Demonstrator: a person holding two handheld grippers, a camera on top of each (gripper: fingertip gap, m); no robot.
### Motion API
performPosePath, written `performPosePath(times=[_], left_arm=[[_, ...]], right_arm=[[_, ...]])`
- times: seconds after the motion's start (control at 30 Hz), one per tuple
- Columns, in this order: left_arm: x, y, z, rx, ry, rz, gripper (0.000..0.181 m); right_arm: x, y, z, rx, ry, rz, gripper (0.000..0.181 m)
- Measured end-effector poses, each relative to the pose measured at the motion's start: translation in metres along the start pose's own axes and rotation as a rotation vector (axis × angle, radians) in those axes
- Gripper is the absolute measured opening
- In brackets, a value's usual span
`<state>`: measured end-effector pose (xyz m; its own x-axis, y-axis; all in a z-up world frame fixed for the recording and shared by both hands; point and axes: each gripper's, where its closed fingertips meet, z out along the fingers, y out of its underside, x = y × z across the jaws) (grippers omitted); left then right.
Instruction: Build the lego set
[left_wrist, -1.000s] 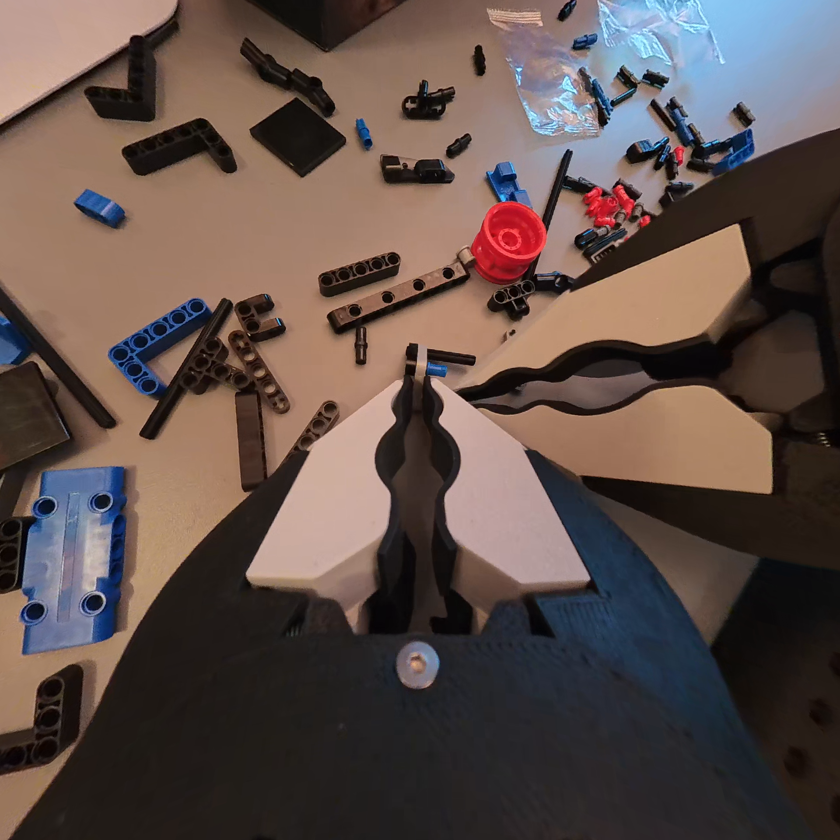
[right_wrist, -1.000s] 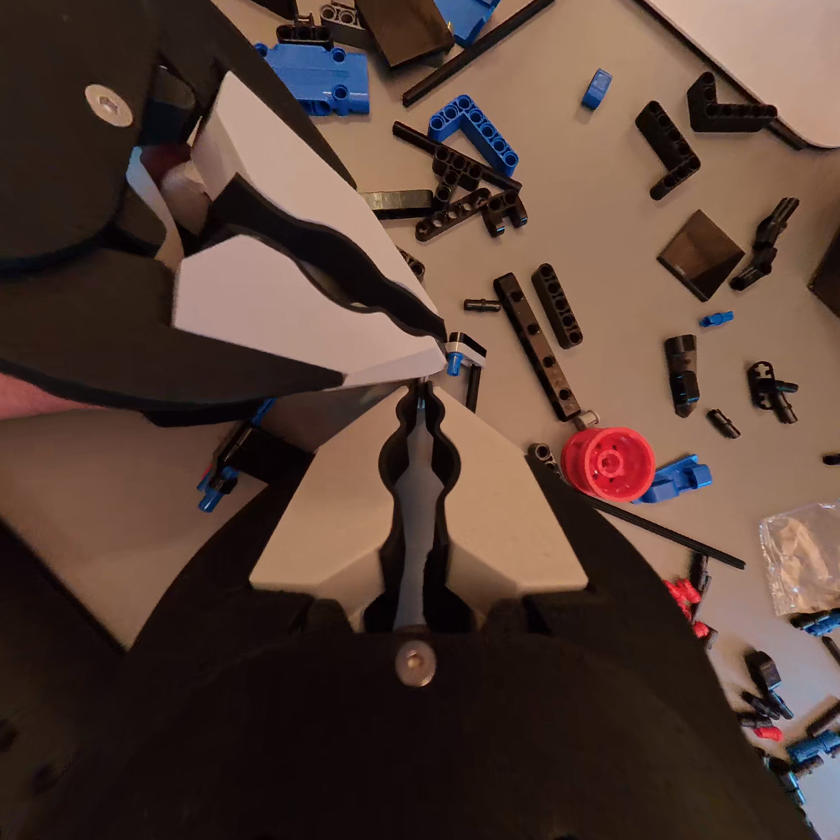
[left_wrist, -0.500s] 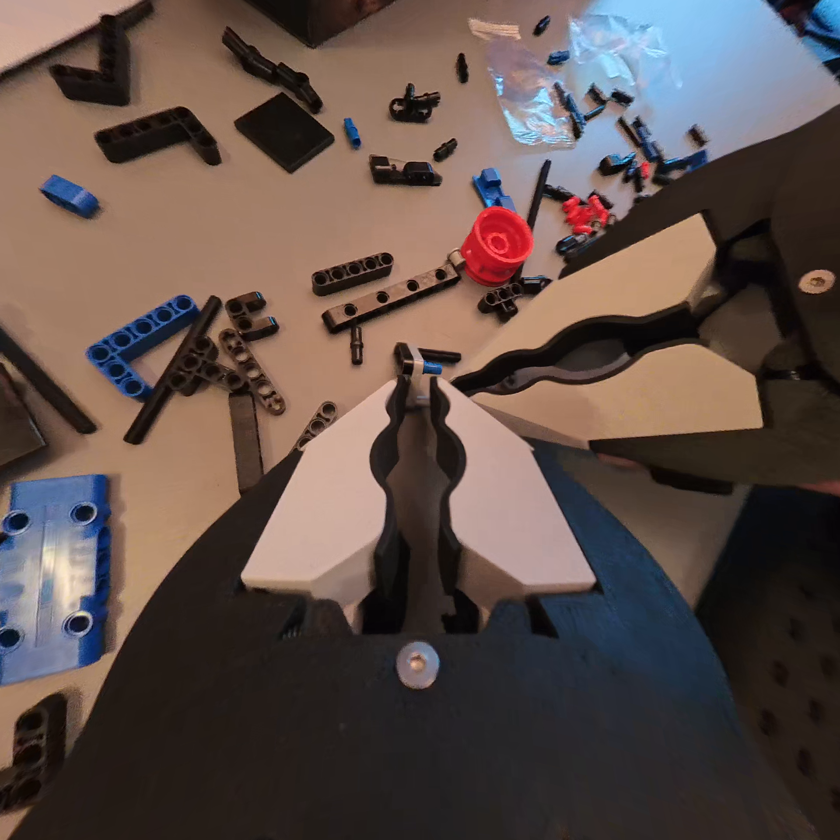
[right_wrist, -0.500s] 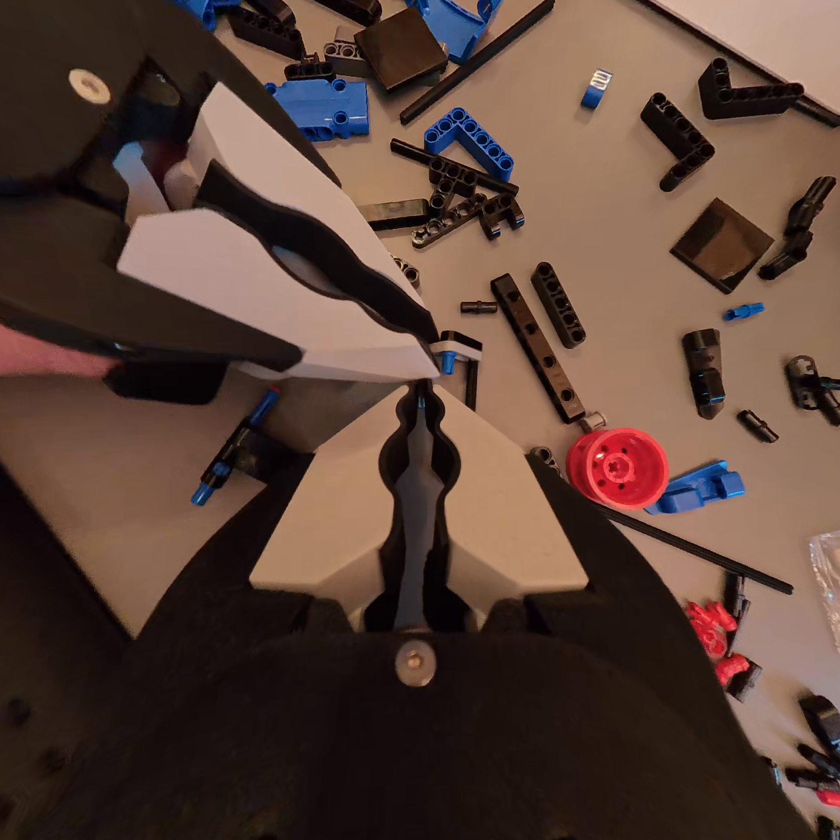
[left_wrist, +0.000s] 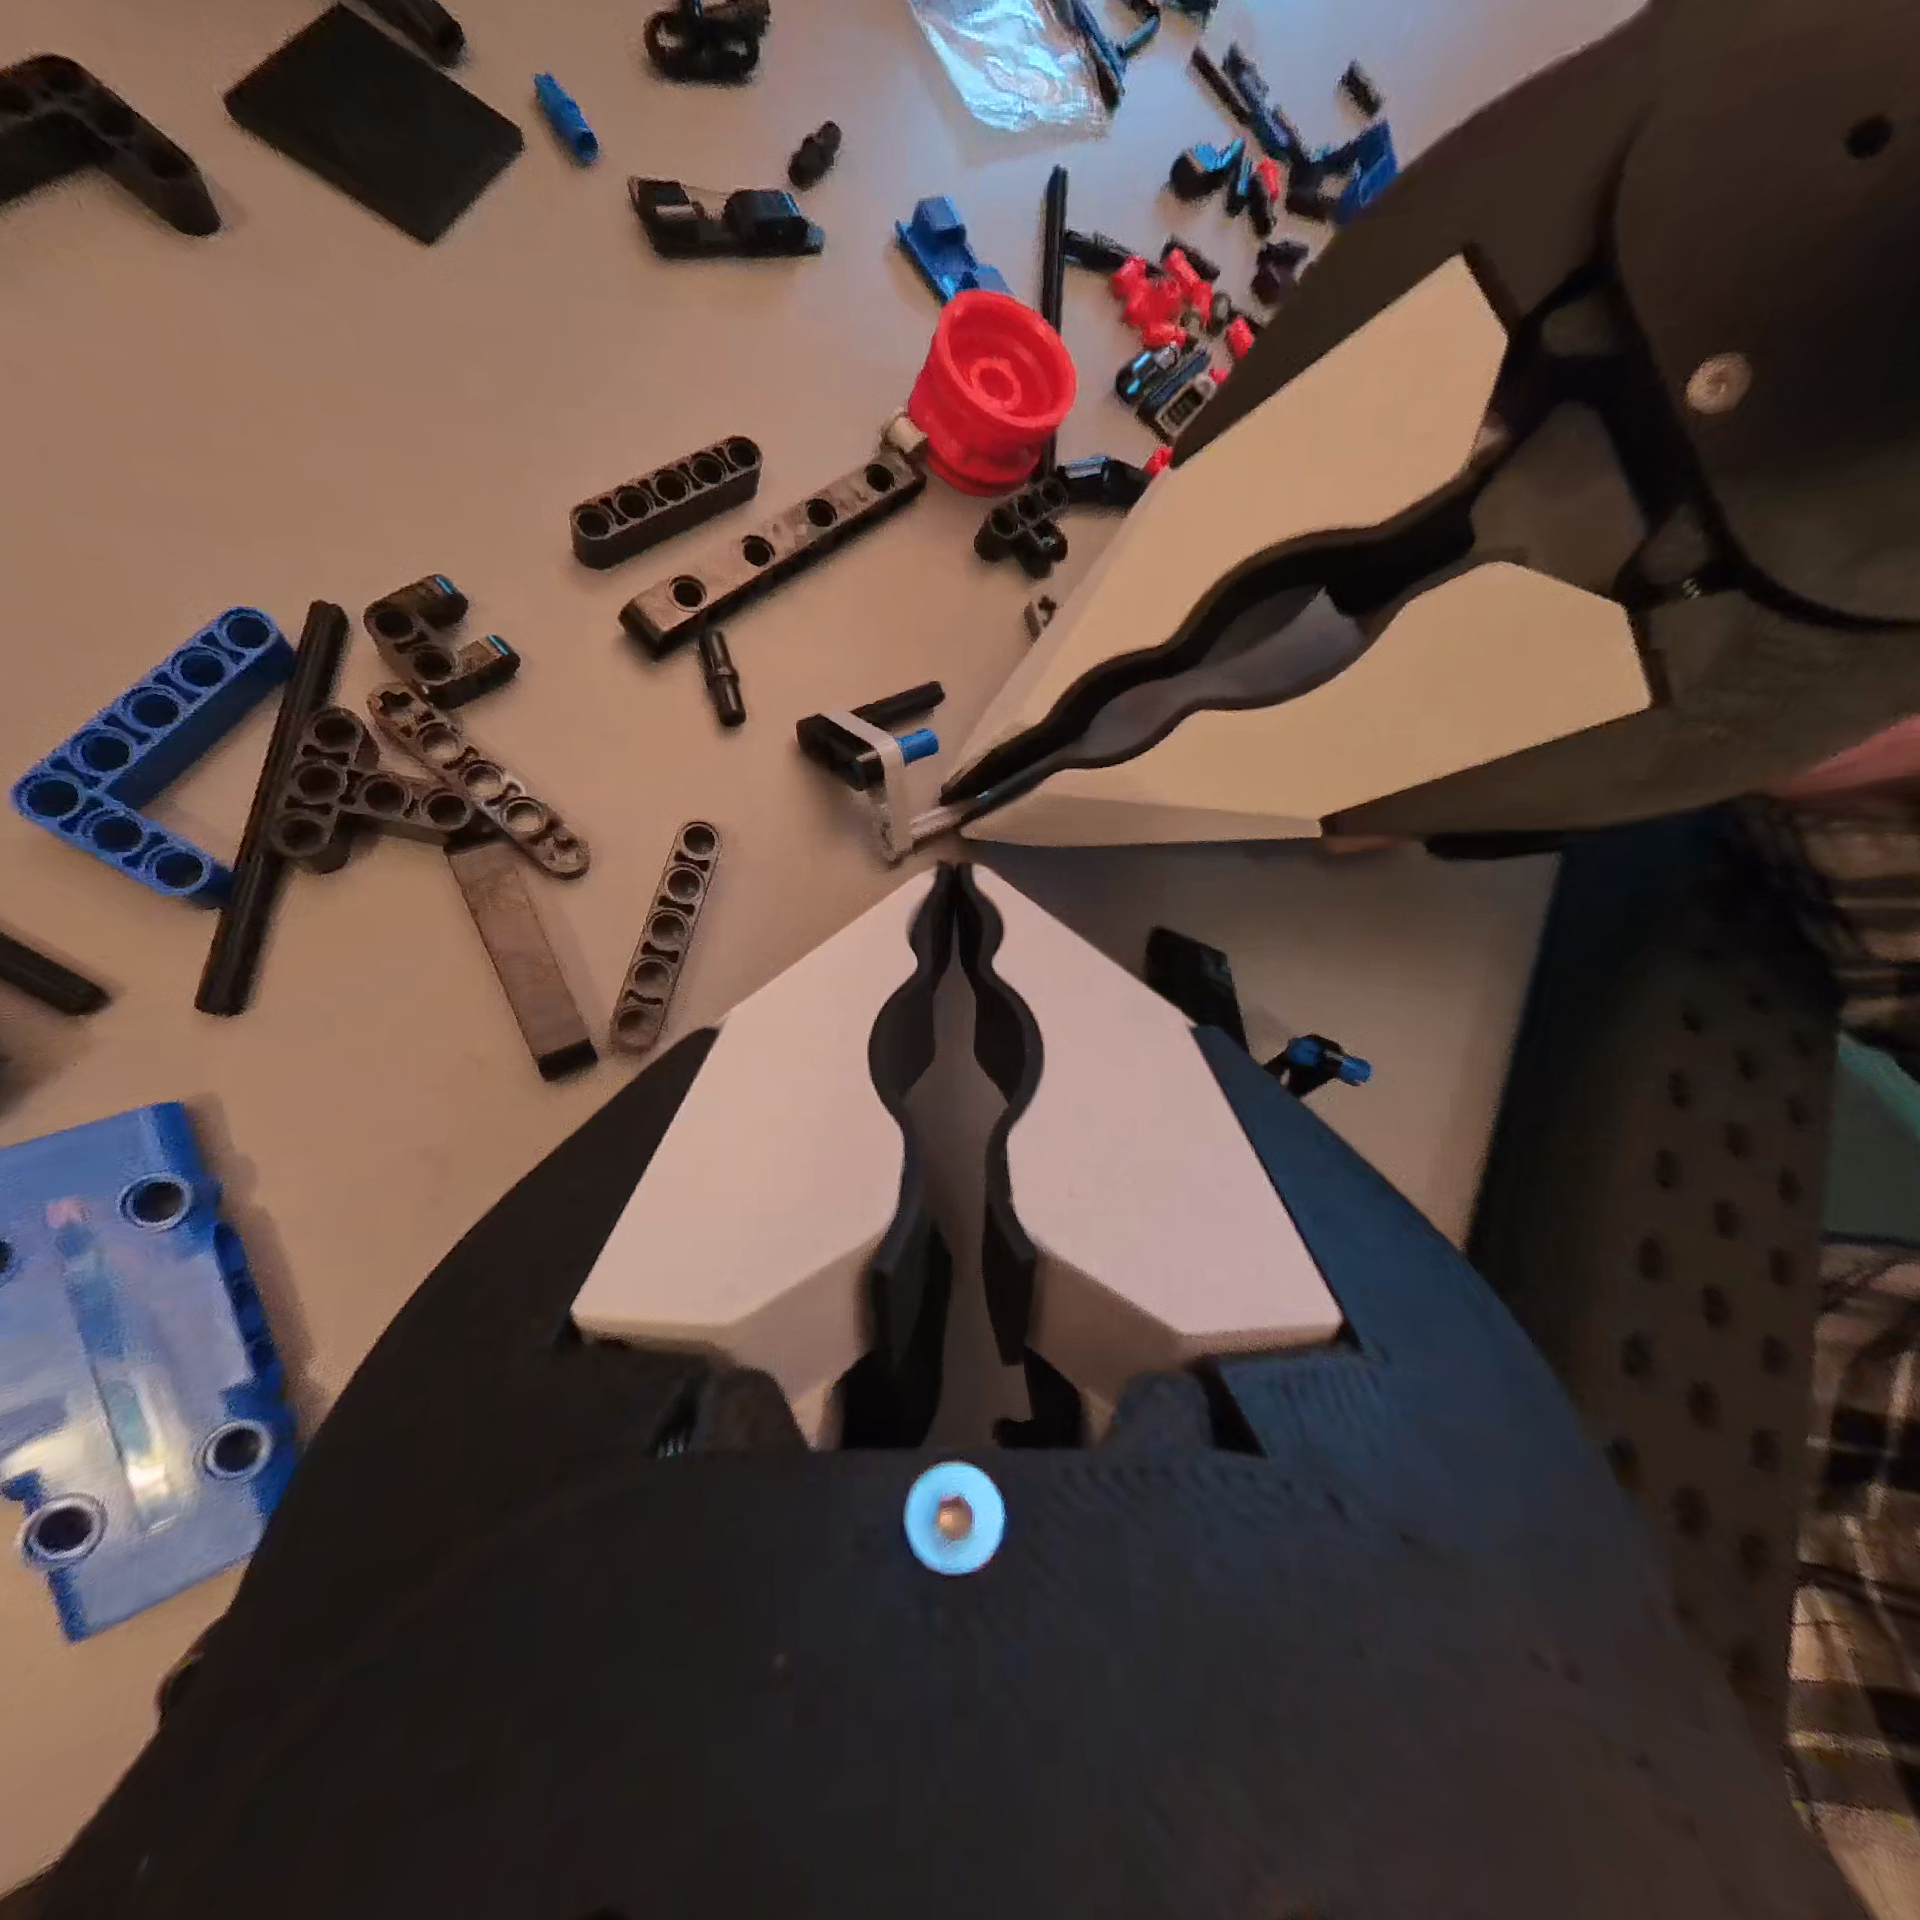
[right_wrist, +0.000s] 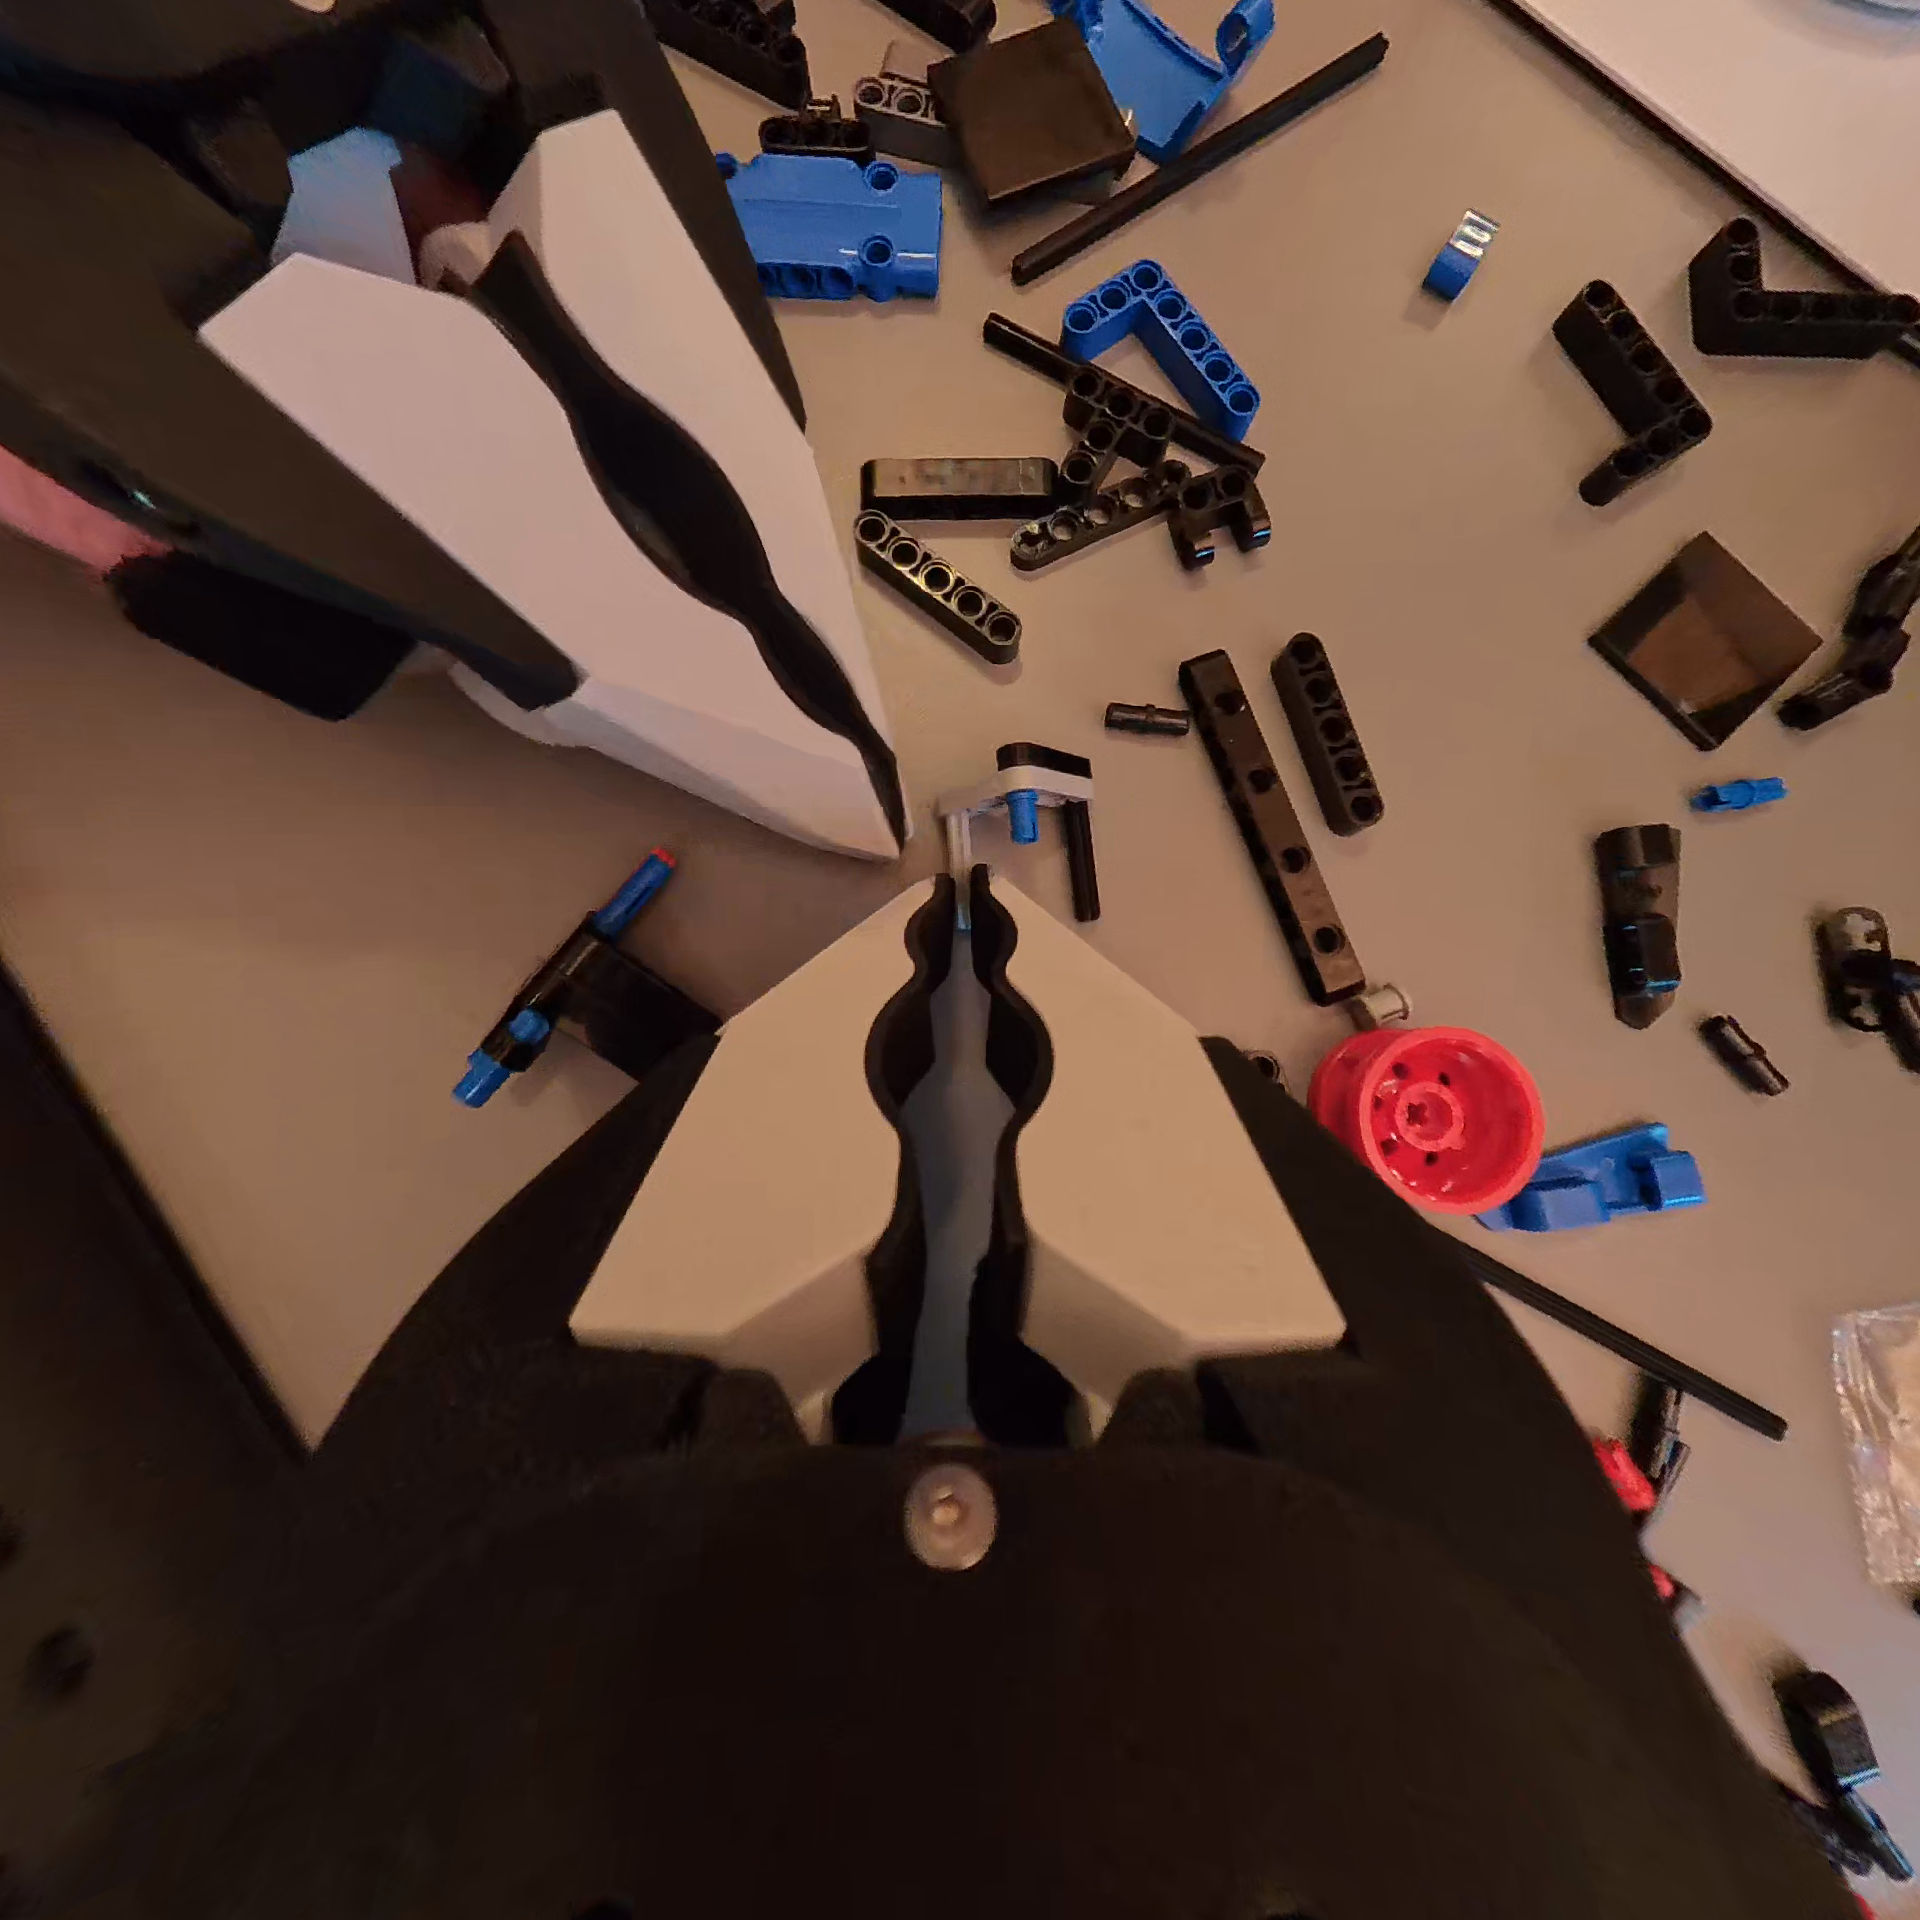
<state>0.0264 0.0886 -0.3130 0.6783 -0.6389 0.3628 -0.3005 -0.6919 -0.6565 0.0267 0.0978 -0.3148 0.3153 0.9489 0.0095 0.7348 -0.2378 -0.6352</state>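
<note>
A small assembly (right_wrist: 1023, 790), a grey connector with a blue pin and a black axle, hangs just above the table. My right gripper (right_wrist: 961, 896) is shut on its grey end. In the left wrist view the right gripper (left_wrist: 954, 821) comes in from the right with the assembly (left_wrist: 883, 753) at its tips. My left gripper (left_wrist: 951, 875) is shut and empty, its tips just short of the assembly. In the right wrist view the left gripper (right_wrist: 891, 831) sits at the upper left, apart from the piece.
Loose parts cover the table: a red wheel (left_wrist: 992, 390), a long black beam (left_wrist: 774, 545), a blue L-beam (left_wrist: 135, 748), a blue panel (left_wrist: 114, 1340), red pins (left_wrist: 1164, 296), a plastic bag (left_wrist: 997, 62). A black-and-blue sub-assembly (right_wrist: 582, 997) lies near the table's front edge. The grippers are tip to tip, or close to it.
The left gripper held the small assembly before; it has let go, drawn back and shut. The right gripper now holds the assembly by its grey end.
</note>
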Motion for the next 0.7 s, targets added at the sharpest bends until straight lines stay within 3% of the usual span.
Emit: performPosePath(times=[0.3,0.47,0.7], left_arm=[[0.004,0.0,0.005,-0.05,-0.075,0.236,0.0],[0.007,0.011,-0.005,-0.109,-0.104,0.277,0.0],[-0.003,0.004,-0.007,-0.054,-0.196,0.282,0.01]], right_arm=[[-0.002,-0.001,0.001,-0.006,-0.021,-0.062,0.001],[-0.002,-0.001,0.001,-0.006,-0.042,-0.088,0.001],[-0.002,-0.001,0.001,0.0,-0.049,-0.094,0.001]])
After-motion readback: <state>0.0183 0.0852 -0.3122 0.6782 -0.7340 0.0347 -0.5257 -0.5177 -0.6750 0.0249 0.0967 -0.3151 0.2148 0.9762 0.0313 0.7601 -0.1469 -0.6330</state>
